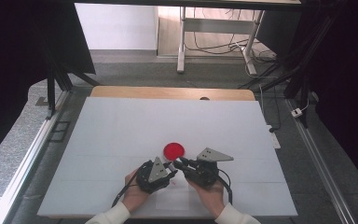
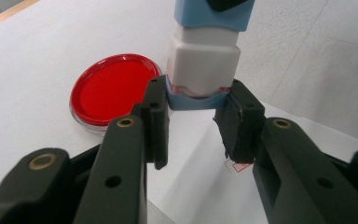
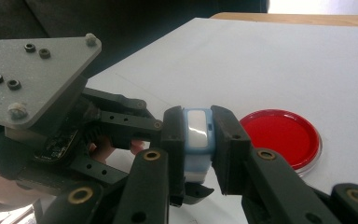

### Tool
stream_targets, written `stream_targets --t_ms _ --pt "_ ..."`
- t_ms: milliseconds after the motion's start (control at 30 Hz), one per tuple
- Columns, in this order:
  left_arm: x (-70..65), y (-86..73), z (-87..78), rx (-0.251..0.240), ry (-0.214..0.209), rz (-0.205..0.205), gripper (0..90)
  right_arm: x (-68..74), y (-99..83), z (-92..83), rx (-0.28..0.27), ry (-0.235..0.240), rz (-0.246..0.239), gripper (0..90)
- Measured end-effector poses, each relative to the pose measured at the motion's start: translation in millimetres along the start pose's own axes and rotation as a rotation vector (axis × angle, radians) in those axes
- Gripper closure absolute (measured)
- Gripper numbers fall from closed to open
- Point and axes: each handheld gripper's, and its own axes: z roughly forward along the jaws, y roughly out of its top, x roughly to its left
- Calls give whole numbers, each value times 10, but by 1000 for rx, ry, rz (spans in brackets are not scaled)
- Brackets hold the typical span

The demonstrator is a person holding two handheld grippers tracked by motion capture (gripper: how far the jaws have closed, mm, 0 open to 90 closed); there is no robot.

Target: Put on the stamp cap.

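From above, I see both hand-held grippers meet just beside the round red ink pad in its clear dish (image 1: pixel 174 150), on a white counter (image 1: pixel 121 135) over grey floor. My left hand-held gripper (image 2: pixel 196 122) brackets the small white-and-blue plastic stamp block's (image 2: pixel 204 65) lower collar, seemingly touching, probably steadying it. My right hand-held gripper (image 3: pixel 196 140) pinches it firmly.

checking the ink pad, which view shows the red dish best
The left gripper view: the red ink dish is close, with its clear rim nearly whole. The right gripper view shows it partly behind a jaw; the high view shows it small.
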Motion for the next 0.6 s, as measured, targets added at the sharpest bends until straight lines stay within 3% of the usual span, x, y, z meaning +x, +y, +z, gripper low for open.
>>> stream_targets --t_ms 600 --pt "-22 8 -9 11 14 19 651 -16 -54 38 16 16 9 756"
